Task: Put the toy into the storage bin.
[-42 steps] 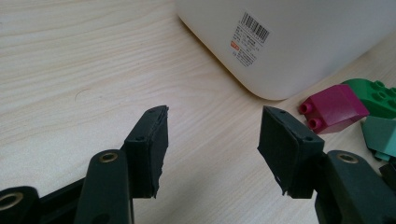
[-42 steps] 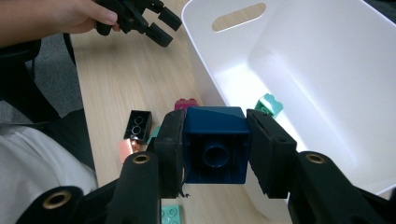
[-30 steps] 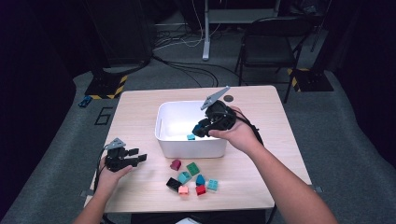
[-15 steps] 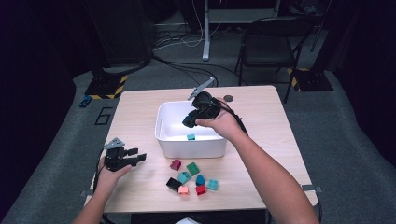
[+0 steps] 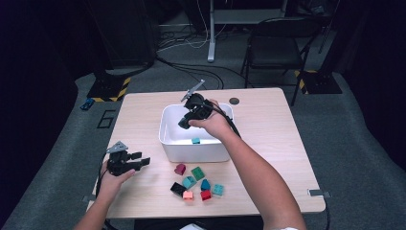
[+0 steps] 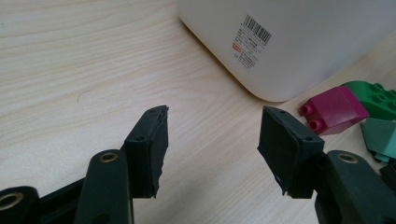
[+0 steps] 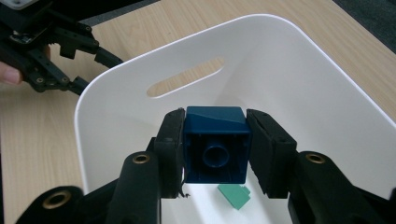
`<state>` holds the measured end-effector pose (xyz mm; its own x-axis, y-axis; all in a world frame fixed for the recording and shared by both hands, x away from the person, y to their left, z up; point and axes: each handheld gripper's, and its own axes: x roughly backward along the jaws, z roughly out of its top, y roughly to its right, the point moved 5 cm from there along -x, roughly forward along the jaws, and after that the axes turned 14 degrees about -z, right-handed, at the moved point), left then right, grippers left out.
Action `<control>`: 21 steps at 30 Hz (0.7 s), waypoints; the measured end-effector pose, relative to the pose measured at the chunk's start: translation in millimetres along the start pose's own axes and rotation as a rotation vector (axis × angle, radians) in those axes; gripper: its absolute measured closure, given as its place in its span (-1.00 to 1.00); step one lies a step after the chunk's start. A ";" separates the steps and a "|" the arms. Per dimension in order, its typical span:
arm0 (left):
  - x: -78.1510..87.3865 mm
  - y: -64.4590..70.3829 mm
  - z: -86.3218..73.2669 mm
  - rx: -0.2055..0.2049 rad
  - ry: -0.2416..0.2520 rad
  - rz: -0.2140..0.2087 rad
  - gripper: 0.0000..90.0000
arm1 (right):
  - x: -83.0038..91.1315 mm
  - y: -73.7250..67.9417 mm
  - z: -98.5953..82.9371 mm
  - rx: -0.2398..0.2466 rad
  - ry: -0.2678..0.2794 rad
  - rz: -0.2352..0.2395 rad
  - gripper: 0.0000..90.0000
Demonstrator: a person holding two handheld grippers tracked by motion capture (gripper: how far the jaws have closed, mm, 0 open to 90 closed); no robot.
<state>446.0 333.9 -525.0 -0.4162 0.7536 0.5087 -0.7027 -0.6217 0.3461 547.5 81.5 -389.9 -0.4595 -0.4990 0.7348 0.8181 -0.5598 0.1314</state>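
The right gripper [image 7: 215, 149] has its jaws clamped on the two side faces of a dark blue building block [image 7: 215, 145], hollow underside toward the camera, held above the inside of the white bin [image 7: 327, 79]. A teal block [image 7: 235, 196] already lies on the bin floor just below. To finish this well, I judge it best to lower a little, then part the jaws so the block drops flat, clear of the teal one. The bin walls stand well apart from the jaws, leaving room. The left gripper [image 5: 125, 163] rests on the worktop [image 5: 268, 139] with jaws wide apart and empty, near the maroon block [image 6: 334, 109] and the loose pile.
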 end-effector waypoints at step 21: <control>-0.7 -0.9 0.3 -0.001 0.013 0.000 -0.06 | -53.7 -3.5 6.4 -0.013 -0.063 -0.009 0.28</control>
<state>447.1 333.9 -525.4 -0.4236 0.7560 0.4989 -0.7030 -0.6218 0.3453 571.5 114.5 -425.5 -0.4437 -0.4515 0.7742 0.8095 -0.5726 0.1300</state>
